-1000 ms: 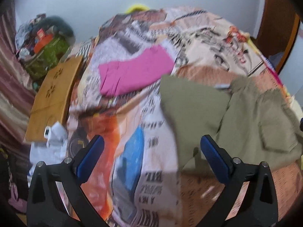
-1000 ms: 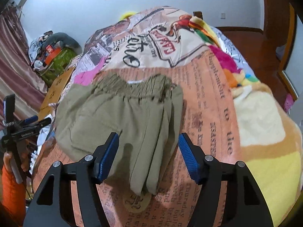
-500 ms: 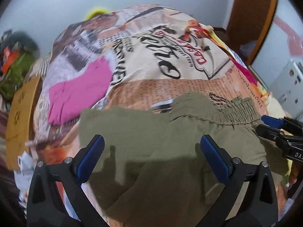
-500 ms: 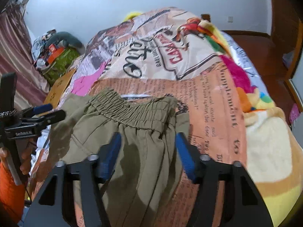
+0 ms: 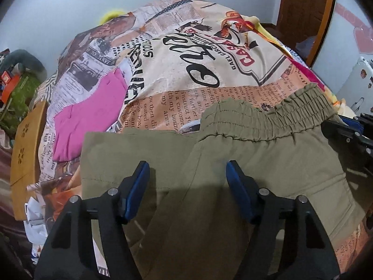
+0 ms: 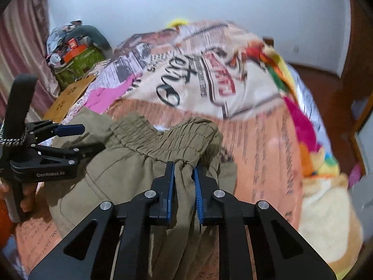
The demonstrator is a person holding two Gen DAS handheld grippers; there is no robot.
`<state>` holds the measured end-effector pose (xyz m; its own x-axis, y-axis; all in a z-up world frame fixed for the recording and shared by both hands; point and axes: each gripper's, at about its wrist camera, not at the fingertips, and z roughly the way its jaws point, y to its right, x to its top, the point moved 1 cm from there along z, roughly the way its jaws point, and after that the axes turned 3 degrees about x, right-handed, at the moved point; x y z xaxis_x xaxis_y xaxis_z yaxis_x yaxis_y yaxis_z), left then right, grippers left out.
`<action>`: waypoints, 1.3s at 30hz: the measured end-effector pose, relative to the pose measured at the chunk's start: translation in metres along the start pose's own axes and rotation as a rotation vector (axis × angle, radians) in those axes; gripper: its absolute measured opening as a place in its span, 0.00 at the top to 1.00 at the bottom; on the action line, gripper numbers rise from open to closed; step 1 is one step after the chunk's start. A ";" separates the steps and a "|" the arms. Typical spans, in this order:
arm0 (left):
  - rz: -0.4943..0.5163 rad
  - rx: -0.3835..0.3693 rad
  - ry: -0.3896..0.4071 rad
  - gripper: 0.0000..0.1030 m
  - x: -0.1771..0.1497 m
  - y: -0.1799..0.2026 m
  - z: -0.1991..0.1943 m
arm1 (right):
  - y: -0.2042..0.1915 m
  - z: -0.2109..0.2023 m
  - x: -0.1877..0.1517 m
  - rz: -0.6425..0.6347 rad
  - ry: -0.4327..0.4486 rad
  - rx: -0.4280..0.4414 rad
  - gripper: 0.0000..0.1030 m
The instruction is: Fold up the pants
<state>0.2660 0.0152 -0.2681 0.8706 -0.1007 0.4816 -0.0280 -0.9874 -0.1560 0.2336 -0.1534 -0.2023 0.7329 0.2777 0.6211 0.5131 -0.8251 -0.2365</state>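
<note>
A printed bedspread covers the bed, and the olive pants lie across its near part, gathered waistband away from the cameras. Left of the pants lies a pink garment. The right gripper pinches the waistband's bunched edge; the left gripper hovers wide apart above the pants.

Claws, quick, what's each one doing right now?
Left claw: open, over the olive pants, holding nothing.
Right claw: closed on the pants' waistband.
</note>
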 end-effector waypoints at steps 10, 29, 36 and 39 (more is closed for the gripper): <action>-0.020 0.017 -0.011 0.33 0.000 -0.004 -0.006 | 0.009 0.012 -0.001 0.052 -0.098 -0.008 0.83; -0.211 0.101 0.089 0.08 -0.017 -0.103 -0.057 | 0.001 -0.044 -0.002 0.114 0.026 -0.063 0.34; -0.225 0.077 0.002 0.08 -0.035 -0.118 -0.025 | 0.014 -0.016 -0.020 0.200 -0.077 -0.036 0.34; -0.224 0.056 -0.030 0.08 -0.036 -0.116 -0.011 | 0.018 -0.005 -0.026 0.215 -0.106 -0.043 0.34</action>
<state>0.2323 0.1318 -0.2577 0.8663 0.1252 0.4836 0.1945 -0.9762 -0.0957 0.2214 -0.1776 -0.2195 0.8671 0.1416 0.4777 0.3223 -0.8905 -0.3211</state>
